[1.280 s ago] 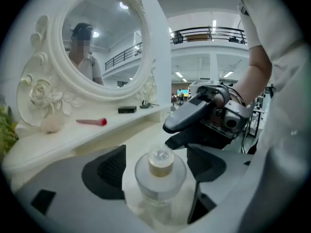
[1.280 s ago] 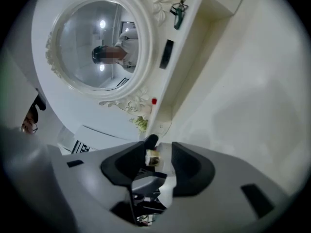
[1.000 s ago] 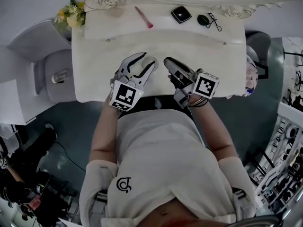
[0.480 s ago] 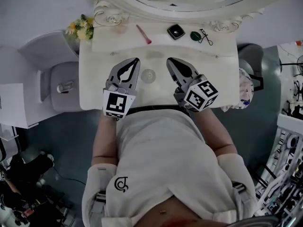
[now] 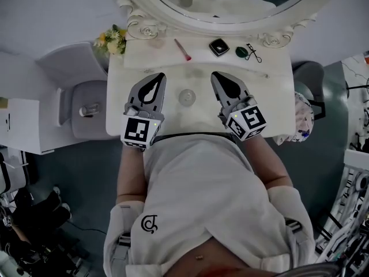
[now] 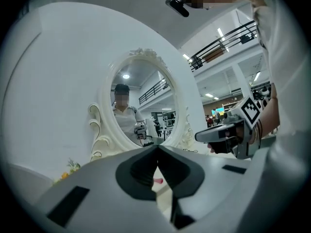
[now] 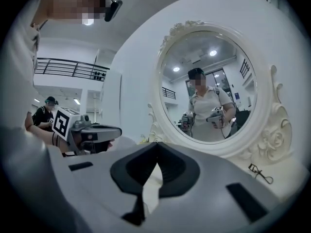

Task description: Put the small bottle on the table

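bottle (image 5: 186, 97) stands upright on the desk (image 5: 271, 94), near the front middle, in the gap between the two hand-held grippers. left hand-held gripper (image 5: 157, 77) lies just beside it on its left, right hand-held gripper (image 5: 219, 77) just beside it on its right. neither touches it. both point away from the person toward the mirror (image 5: 230, 7). the bottle sits alongside the jaws, behind their tips, not ahead of them.

left gripper view: jaws closed, tips meeting, nothing between them. right gripper view: same, jaws together and empty.

beyond the bottle, along the back of the desk: pink brush (image 5: 183, 49), black compact (image 5: 219, 47). flowers (image 5: 112, 39) at the far left corner.
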The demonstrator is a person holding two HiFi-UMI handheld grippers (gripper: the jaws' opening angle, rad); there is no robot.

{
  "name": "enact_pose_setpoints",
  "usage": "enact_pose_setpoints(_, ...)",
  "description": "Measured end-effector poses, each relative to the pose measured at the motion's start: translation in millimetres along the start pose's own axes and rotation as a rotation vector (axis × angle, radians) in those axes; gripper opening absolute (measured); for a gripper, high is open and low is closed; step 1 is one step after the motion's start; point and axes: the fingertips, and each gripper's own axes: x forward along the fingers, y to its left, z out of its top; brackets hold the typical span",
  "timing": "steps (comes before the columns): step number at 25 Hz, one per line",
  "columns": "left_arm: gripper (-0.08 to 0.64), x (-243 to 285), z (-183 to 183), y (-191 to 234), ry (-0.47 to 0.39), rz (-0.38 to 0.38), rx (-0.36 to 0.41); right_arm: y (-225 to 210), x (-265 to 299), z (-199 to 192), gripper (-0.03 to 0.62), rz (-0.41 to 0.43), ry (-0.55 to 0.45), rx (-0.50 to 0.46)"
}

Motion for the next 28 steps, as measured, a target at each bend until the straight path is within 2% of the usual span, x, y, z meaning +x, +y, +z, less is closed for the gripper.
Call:
enact_pose_setpoints(10, 0.012, -8.7, 5.1, -4.5, -0.003, -0.001, -0.06, 12.0, -8.2, 6.2, 0.006, 0.011, -0.006, -0.067)
enact_pose_setpoints(15, 0.012, -10.8, 0.4, -7.4, 0.025, 0.001, -0.07, 19.5, -8.7, 3.8, 0.006, 0.001, -0.009, -0.043)
enact_pose_setpoints(23, 0.012, -18.6, 1.3, -7.2, -0.018, 0.006, -0.091, 30.0, -3.5, -6.5, 0.006, -0.009, 0.005, -0.028)
enact_pose_setpoints(28, 0.012, -20.7, 0.3, -8.3, -0.016, -0.003, -0.097, 27.3, -3.1, -8.6, 0.006, -0.008, 0.02, -0.042)
